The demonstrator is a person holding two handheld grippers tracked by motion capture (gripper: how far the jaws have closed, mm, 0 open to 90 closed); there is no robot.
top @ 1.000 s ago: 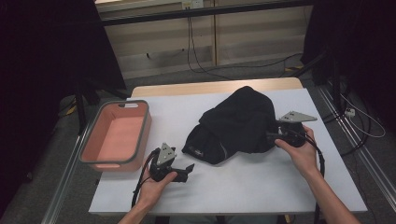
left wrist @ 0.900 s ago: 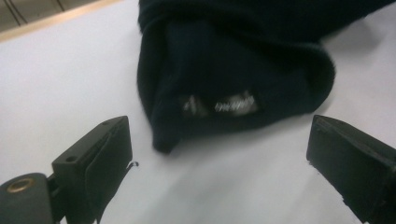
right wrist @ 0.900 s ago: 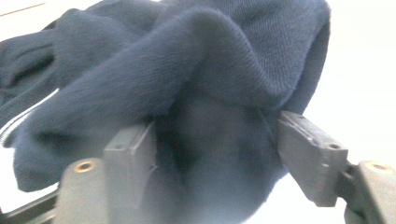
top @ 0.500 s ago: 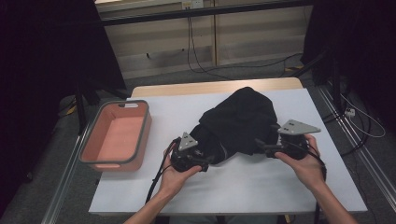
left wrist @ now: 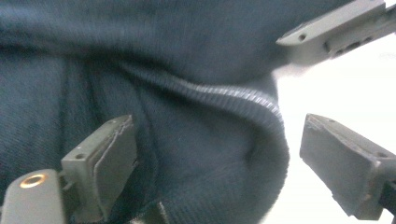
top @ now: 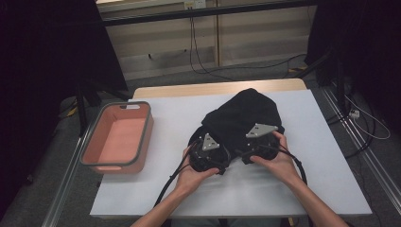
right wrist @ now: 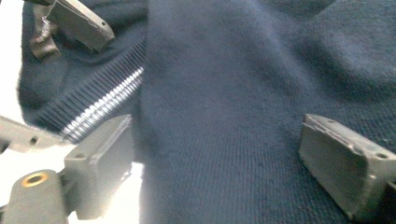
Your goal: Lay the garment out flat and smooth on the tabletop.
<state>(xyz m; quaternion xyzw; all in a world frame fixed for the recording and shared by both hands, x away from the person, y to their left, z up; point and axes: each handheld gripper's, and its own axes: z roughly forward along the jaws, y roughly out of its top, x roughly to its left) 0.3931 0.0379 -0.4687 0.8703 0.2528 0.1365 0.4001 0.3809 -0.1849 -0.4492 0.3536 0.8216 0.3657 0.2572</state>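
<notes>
In the high view, the dark sweater (top: 243, 118) lies crumpled in a soft mound near the middle of the white table (top: 326, 156). Both hands have closed in on its near edge since a second ago, when the left gripper (top: 213, 158) sat well off to the sweater's left and the right gripper (top: 257, 144) at its right side. Now the two grippers sit just beside each other at the sweater's near hem, their grey three-cornered plates almost meeting. To the left of the sweater, well apart from it, stands a salmon-pink rectangular tub (top: 90, 158) with a grey rim and rounded corners.

In the left gripper view, the jaws stand wide apart, pressing on nothing. The sweater's ribbed hem (left wrist: 224, 100), a thick corded band, curves between them over finer knit. One jaw of the right gripper shows at the upper right.

In the right gripper view, the jaws have just been opening and stand wide, with a smooth fold of the sweater between them but ungripped. Left of that fold, the ribbed band catches the light.
</notes>
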